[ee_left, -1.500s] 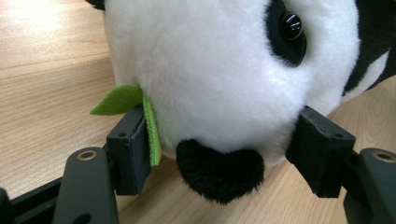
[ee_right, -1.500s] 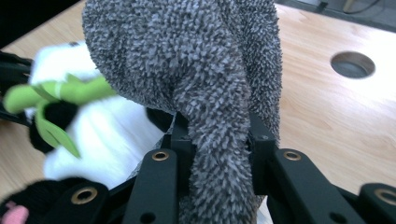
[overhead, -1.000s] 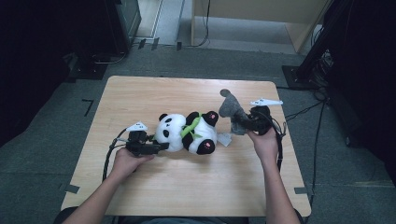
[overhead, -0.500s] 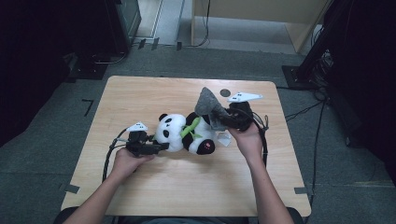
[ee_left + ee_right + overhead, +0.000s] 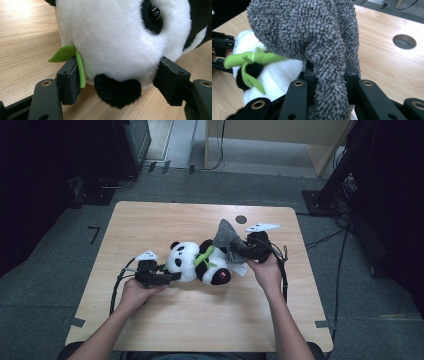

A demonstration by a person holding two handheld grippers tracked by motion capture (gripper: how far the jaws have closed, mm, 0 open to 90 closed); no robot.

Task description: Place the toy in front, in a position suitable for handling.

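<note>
Lying on its side near the middle of the counter (image 5: 165, 320), the plush panda (image 5: 197, 262) has its head toward the left hand-held gripper (image 5: 170, 278) and its body toward the right hand-held gripper (image 5: 234, 251). From above, the left tool's jaws reach the head, but the contact itself is too small to read. The left gripper view settles it: the two black jaws stand part-way apart on either side of the white muzzle, pressing into the fur, with a green felt leaf (image 5: 65, 53) caught against one of them. The right gripper view shows its jaws drawn narrow on a fold of grey cloth (image 5: 322, 50), which hangs over them and drapes toward the panda; that view also brings out the cloth's nubby pile and a round hole (image 5: 404, 41) in the counter.

Counted: one panda, one grey cloth, two hand-held grippers, one hole.

Against the frames from a second ago, the right hand has carried the cloth leftward, from beyond the panda's feet to over its body. The left hand and the panda have kept their place.
</note>
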